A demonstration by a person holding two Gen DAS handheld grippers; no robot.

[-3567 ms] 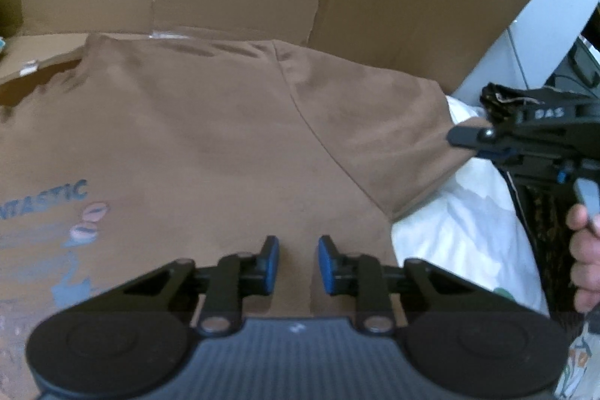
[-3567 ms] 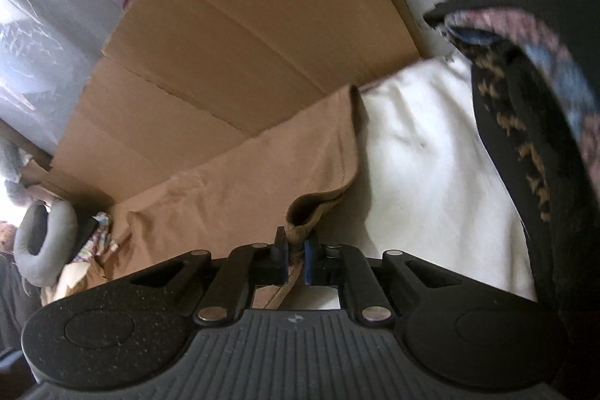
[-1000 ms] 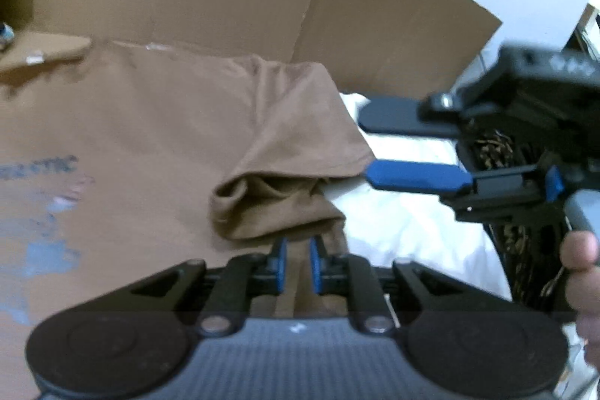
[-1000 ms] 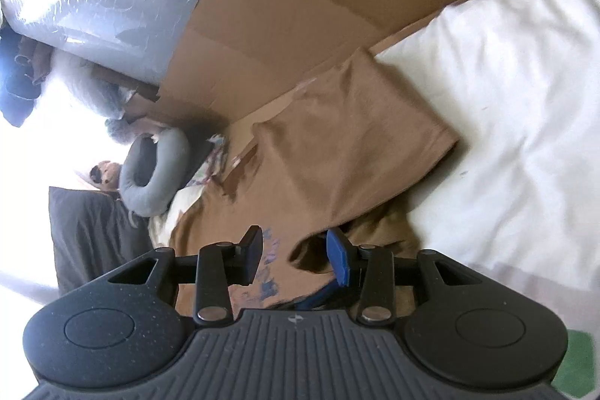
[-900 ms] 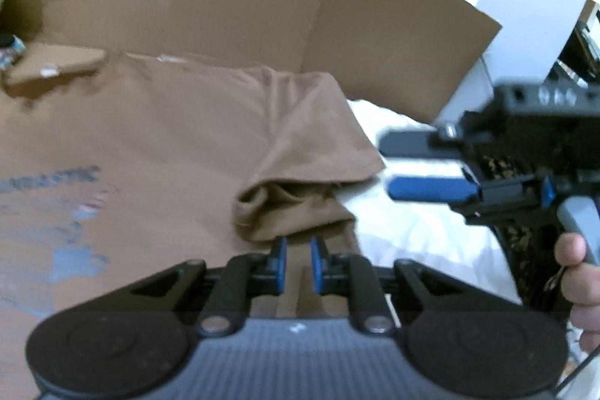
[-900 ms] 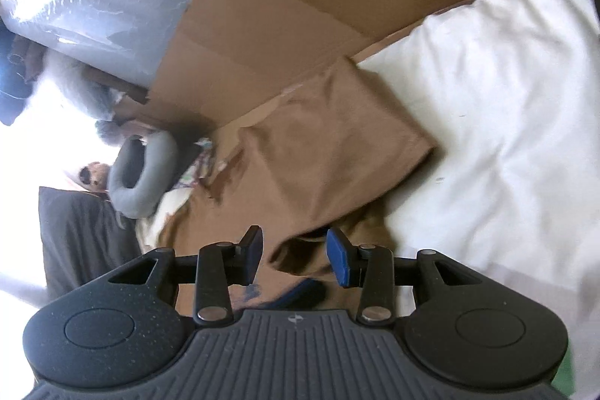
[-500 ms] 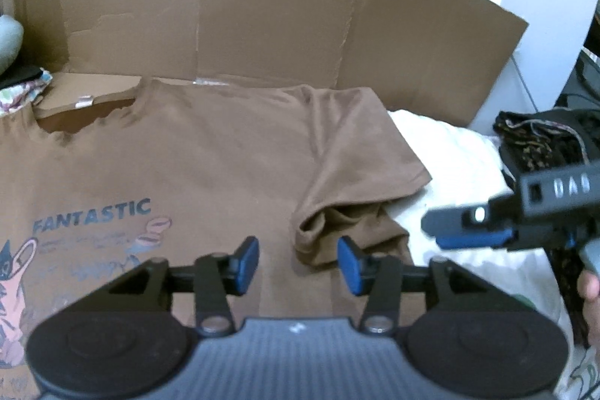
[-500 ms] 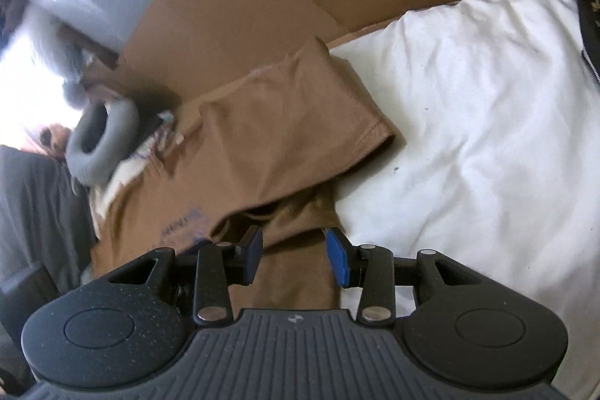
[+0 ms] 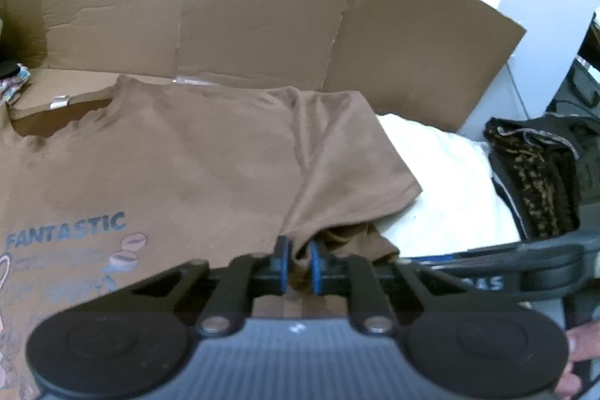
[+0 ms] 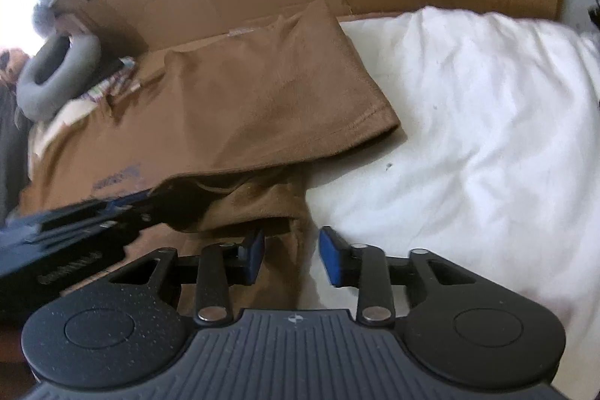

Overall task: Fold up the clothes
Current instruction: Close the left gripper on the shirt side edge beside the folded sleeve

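Brown cotton T-shirt [image 9: 195, 167] with blue "FANTASTIC" print lies flat on white bedding [image 10: 468, 122]. Left hand-held gripper [image 9: 299, 268] closing, narrow, pinching bunched sleeve fabric. Right hand-held gripper [image 10: 290, 255] closing, shirt edge between jaws, unclamped.

Showing black plastic bodies on both the left gripper [image 9: 298, 268] and the right gripper [image 10: 290, 255], ribbed grey grips, 2 blue-padded fingers each, 2 silver screws, white lettering.
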